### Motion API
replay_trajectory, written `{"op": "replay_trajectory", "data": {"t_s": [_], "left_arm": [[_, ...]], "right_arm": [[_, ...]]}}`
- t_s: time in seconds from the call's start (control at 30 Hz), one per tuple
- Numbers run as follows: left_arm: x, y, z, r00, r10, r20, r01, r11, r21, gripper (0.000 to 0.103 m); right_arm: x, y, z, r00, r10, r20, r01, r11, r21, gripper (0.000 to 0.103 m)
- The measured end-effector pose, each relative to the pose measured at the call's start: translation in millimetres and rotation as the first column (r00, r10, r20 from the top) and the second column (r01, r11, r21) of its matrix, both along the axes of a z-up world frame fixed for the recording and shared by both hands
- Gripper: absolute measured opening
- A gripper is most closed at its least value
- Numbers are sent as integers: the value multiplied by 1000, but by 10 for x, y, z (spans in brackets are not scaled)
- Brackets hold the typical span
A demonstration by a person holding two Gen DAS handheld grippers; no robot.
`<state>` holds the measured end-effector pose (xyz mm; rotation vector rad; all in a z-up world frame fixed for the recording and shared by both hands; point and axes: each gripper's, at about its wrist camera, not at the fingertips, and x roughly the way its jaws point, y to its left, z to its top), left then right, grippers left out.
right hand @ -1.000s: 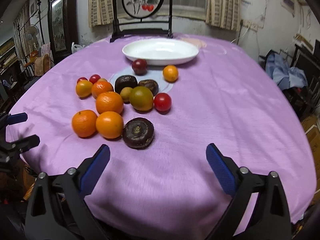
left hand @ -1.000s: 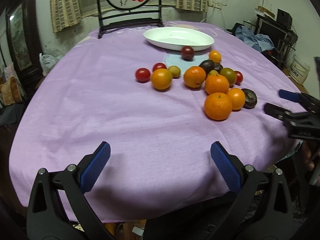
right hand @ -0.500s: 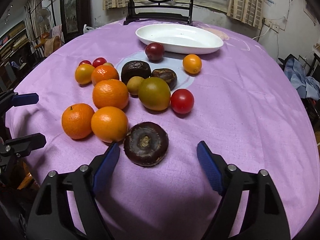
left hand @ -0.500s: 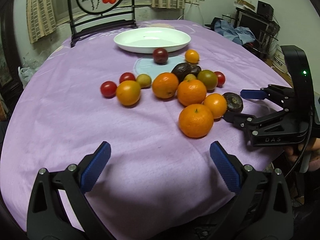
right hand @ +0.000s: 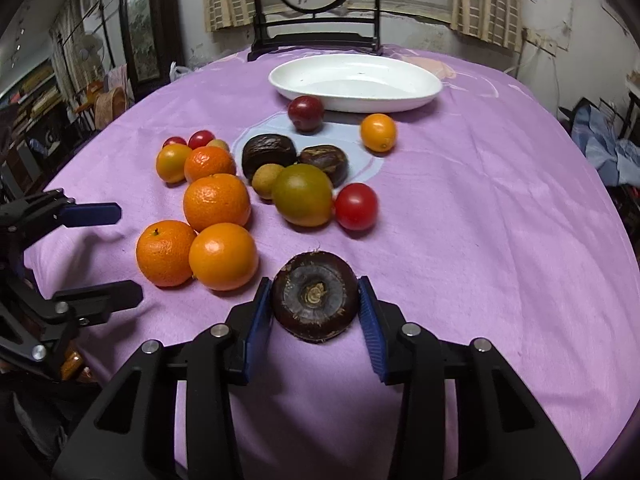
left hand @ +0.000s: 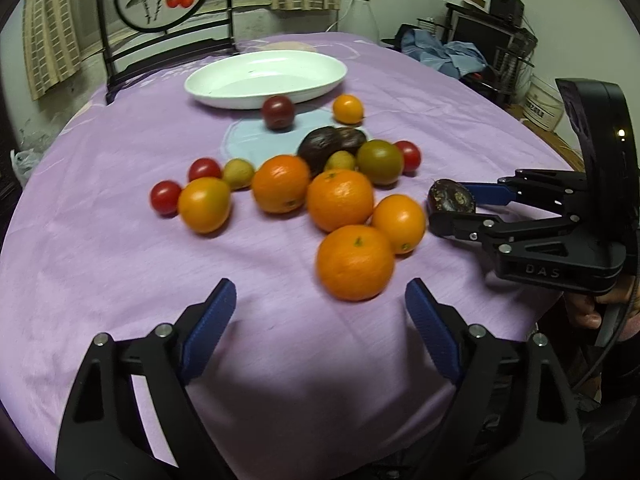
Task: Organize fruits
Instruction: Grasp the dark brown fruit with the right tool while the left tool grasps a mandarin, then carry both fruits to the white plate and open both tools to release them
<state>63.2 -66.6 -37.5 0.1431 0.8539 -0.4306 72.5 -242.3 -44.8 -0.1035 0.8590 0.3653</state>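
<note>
Many fruits lie on a purple tablecloth: several oranges (left hand: 354, 262), red tomatoes, a green-brown fruit (right hand: 303, 195) and dark brown fruits. A white oval dish (left hand: 266, 78) stands empty at the back. My right gripper (right hand: 316, 306) has its blue pads against both sides of a dark brown round fruit (right hand: 315, 296) that rests on the cloth; it also shows in the left wrist view (left hand: 451, 199). My left gripper (left hand: 318, 328) is open and empty, just in front of the nearest orange.
A dark chair (right hand: 316, 40) stands behind the table. A light blue patch (left hand: 250, 144) on the cloth lies under some fruits. Clutter and blue clothes (left hand: 448, 54) sit at the right. The table edge is close below both grippers.
My right gripper has moved forward and closed its jaws around the dark brown fruit. My left gripper has moved closer to the oranges and stayed open.
</note>
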Motion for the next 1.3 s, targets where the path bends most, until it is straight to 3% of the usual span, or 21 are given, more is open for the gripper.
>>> {"op": "replay_trajectory", "data": {"t_s": [0.1,0.23,0.4,0.53,0.6,0.77,0.93,1.1,1.2,1.3], "left_arm": [[49,-66,-29,1000,-18,-14,18,1000,-9,80],[140,-131,-104,997,-36,-62,35,999,-17,57],[196,-159,-139,996,-47,-75,45,999,-30,57],[200,-159,-156,996,-58,-65,56,998,-34,50],[200,-142,-144,995,-73,-70,69,996,-58,45],[219,-55,-124,993,-81,-89,71,992,-109,44],[350,160,229,996,-80,-49,70,982,-175,44],[1032,247,739,998,-22,58,30,989,-145,44],[1709,248,818,1000,19,22,-16,989,-150,44],[2323,208,702,996,79,-45,-84,989,-122,45]], "right_arm": [[-38,-76,18,1000,-20,0,20,1000,16,43],[-76,-139,57,999,-36,11,36,999,16,43],[-87,-181,77,999,-45,15,45,999,18,43],[-58,-173,97,999,-41,16,41,999,24,43],[-43,-169,118,999,-36,16,35,999,31,43],[45,-158,241,1000,-19,20,18,998,65,43],[388,-128,490,998,-17,55,12,996,86,43],[1151,-16,681,996,-50,79,41,992,116,43],[1779,106,642,995,-87,54,81,991,107,43],[2166,164,528,995,-101,17,99,991,87,43]]}}
